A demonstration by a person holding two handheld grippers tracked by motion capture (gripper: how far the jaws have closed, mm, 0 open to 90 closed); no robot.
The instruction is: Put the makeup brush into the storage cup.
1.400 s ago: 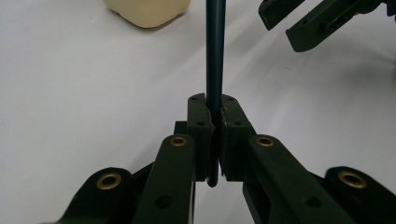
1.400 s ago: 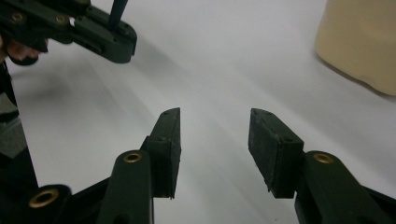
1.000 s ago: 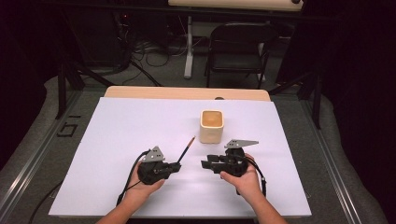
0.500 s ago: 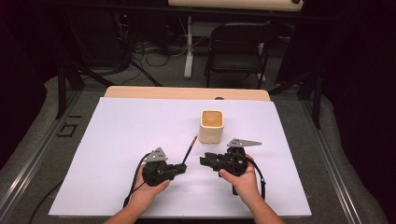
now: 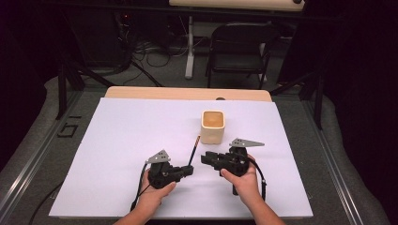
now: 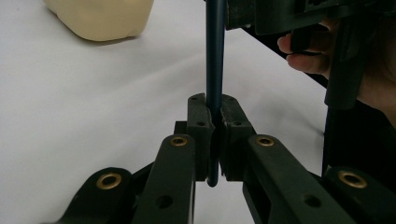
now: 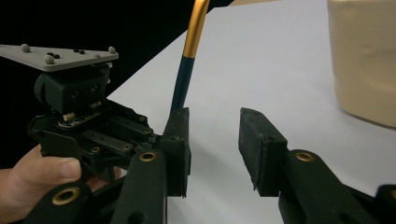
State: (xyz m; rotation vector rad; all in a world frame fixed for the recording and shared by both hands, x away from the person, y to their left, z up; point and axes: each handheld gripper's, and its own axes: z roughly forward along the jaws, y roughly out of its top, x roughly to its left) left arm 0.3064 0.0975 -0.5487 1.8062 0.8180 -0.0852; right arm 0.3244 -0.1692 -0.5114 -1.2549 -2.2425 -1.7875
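Observation:
A thin brush with a dark blue shaft and a gold ferrule is clamped near its lower end in my left gripper, whose jaws are shut on it. The brush leans up and away toward a cream square cup. My right gripper faces the left one, tips almost meeting. Its jaws have just been closing and stand open with nothing between the pads. The shaft rises just past the tip of its left jaw.
A white sheet covers the table, with a strip of wood along the far edge. The cup stands close behind the right gripper. A folding chair and cables sit on the floor beyond the table.
The left gripper has edged slightly right with the brush, closer to the right gripper. The right hand has stayed in place.

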